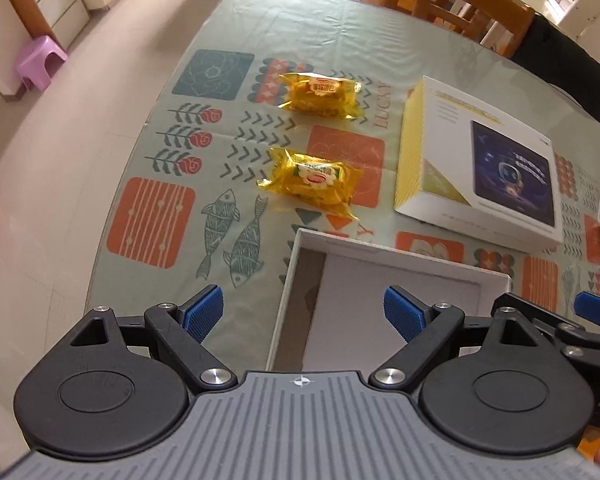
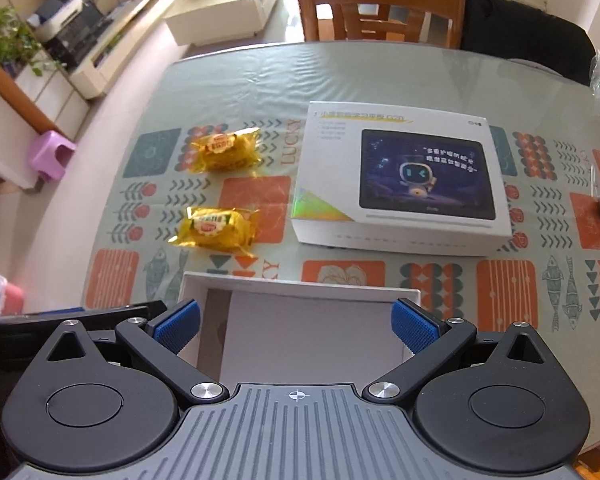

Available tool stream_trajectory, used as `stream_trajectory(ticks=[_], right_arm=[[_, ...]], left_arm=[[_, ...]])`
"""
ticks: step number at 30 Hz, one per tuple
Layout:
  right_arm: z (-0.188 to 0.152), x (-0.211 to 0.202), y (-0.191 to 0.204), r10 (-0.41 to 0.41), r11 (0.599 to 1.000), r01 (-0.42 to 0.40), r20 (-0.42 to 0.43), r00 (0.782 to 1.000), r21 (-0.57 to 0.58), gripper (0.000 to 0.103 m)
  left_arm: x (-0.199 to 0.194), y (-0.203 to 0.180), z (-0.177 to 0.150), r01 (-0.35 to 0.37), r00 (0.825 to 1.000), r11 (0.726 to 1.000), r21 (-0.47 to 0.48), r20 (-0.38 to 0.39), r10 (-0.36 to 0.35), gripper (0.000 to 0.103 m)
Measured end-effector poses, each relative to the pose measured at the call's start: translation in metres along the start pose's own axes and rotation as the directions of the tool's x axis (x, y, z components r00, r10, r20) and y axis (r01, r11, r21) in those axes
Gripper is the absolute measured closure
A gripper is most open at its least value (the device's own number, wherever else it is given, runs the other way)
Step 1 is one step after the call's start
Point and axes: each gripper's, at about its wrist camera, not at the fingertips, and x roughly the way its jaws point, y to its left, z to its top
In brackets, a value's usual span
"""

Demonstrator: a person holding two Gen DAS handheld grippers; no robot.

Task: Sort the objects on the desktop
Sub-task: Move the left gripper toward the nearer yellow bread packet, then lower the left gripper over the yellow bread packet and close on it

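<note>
We saw pale floor tiles, a purple stool beside white cabinets, and wooden chairs at the tabletop's far edge in daylight.

Right gripper spread wide, blue pads apart, nothing between them, poised over open white box at near table edge. Beyond: two yellow-wrapped snacks, nearer and farther, apart, left of closed tablet box. All on patterned tablecloth. Wooden chair behind; purple stool on floor, left.
</note>
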Motion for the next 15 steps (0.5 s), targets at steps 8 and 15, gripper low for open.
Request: stream_trajectory(ticks=[8,15], right_arm=[[0.027,0.029,-0.002,-0.028,0.992,0.031,-0.03,0.999,0.122,0.0],[0.04,0.047,-0.007,-0.06,0.979,0.069,-0.056,0.997,0.189,0.0]], left_arm=[[0.048,0.005,0.032,-0.012,1.0,0.997,0.073,-0.028,0.014,0.0],[0.085,-0.003,0.06,-0.008,0.998,0.993,0.117,-0.065,0.016,0.0]])
